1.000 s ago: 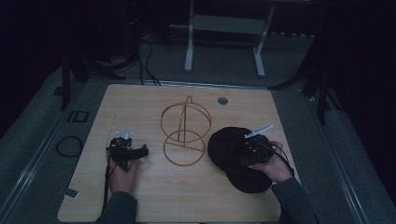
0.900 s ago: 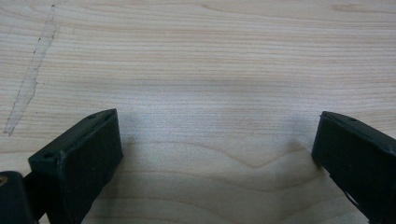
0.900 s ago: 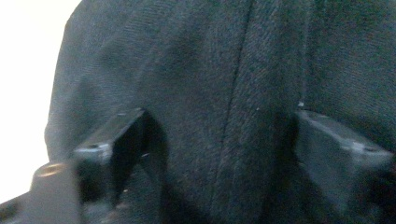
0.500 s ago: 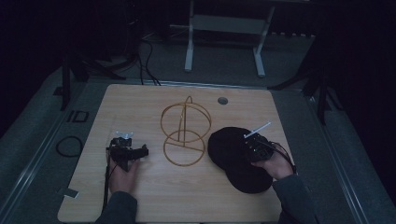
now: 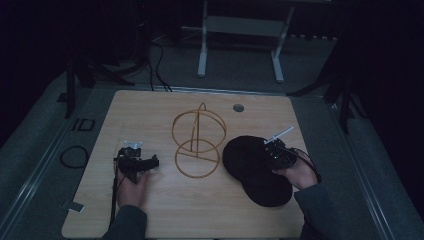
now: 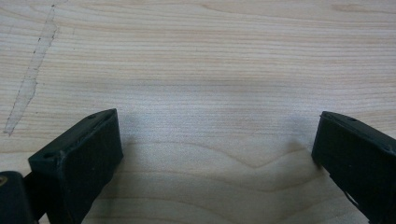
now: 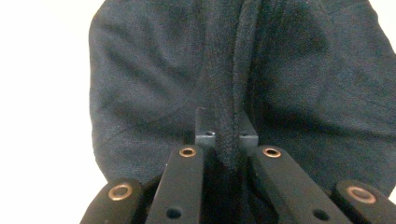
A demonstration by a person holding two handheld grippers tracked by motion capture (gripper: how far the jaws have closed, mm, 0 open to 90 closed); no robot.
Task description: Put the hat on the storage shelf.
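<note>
Fig.: two-handed handling of a soft black fabric piece (cap-like, w/ a stitched ridge) [image 5: 257,170] on a pale wood-grain table [image 5: 150,110]. The fabric lies flat at the table's right-front, just beside a gold wire stand made of two hoops, one upright on one flat [image 5: 197,142], at centre. Right gripper [image 7: 226,135], seen in the right gripper view: jaws closed on a raised fold of the black fabric, the ridge pinched between them; in the high view this gripper [image 5: 277,154] sits over the fabric's right edge. Left gripper [image 5: 135,161]: rests at left-front, well apart from fabric and stand; left gripper view shows its jaws wide open w/ nothing between them but bare tabletop.

Judged step: fabric gripped, lift not yet begun. Risks: (a) the pinch takes only a thin fold, so the cloth may slip out under its own weight when raised; (b) a swing toward centre could snag the trailing fabric on the wire hoops and tip the light stand; (c) w/ the left gripper idle, the loose side hangs unsupported and may fold on itself
</note>
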